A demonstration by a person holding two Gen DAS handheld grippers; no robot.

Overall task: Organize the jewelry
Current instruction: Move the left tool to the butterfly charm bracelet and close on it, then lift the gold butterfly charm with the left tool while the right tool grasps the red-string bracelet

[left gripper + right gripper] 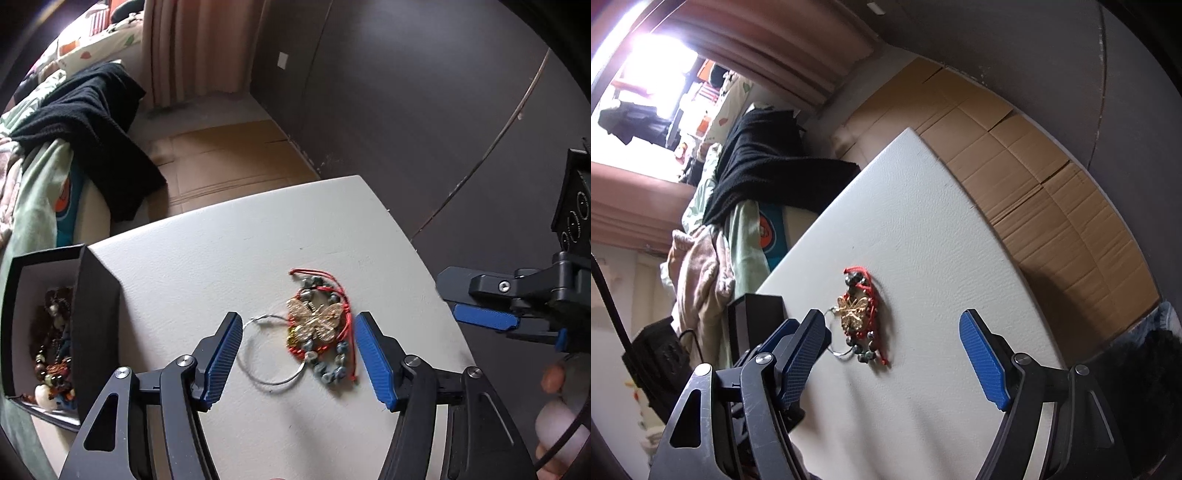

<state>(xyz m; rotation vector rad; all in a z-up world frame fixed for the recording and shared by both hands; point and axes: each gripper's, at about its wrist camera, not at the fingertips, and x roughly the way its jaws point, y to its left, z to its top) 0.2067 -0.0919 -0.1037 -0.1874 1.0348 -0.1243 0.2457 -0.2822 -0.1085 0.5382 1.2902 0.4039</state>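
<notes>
Jewelry sorting mid-pick: your left gripper [297,354] hangs released over the gold butterfly brooch [316,322], red-cord bead bracelet [325,354] and silver wire hoop [271,350], right of the black box [96,295]; right gripper [894,354] unclenched, empty; next, probably lower and pinch.

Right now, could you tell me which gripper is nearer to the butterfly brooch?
Left. The left gripper hangs over the butterfly brooch, which shows between its jaws; the right gripper sits off to its right.

Blown-out window glare upper left; fisheye-warped edges.
</notes>
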